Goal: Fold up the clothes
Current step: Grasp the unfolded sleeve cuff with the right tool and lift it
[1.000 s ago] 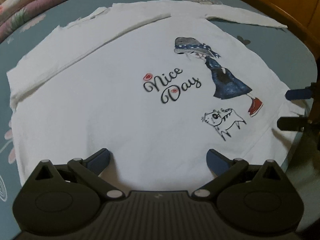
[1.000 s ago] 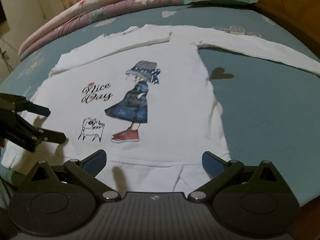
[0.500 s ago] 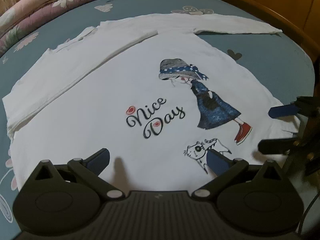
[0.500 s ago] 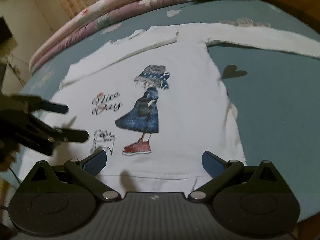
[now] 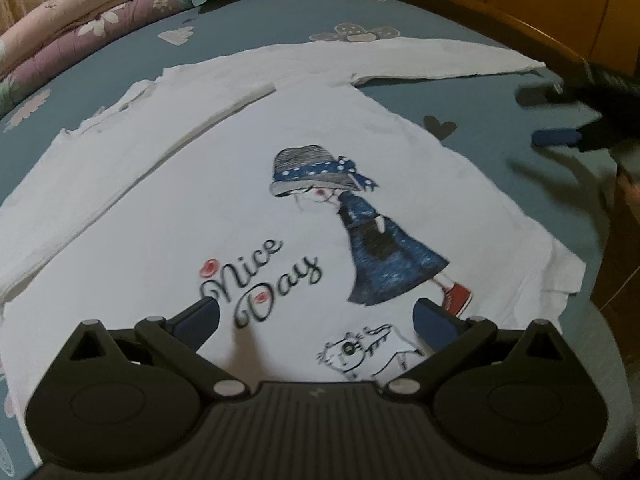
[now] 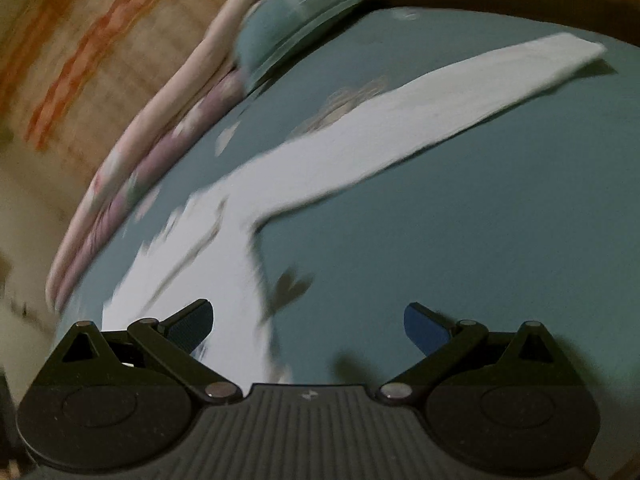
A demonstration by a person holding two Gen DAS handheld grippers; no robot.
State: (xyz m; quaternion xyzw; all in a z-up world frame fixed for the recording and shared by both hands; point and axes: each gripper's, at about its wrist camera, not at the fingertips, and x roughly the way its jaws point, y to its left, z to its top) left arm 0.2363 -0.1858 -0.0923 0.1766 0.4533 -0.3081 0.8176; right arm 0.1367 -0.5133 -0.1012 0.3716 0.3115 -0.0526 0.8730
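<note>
White long-sleeved printed cotton shirt lies flat; one sleeve folded across, other sleeve outstretched. Left gripper and right gripper both wide, empty.

The right hand-held gripper has left the hem corner of the white long-sleeved "Nice Day" print shirt and swung up over the teal patterned bedsheet, near the cuff of the outstretched white sleeve; its own view is now tilted and motion-blurred. The left hand-held gripper has moved forward over the shirt, its open fingers now flanking the lettering and cat drawing.
</note>
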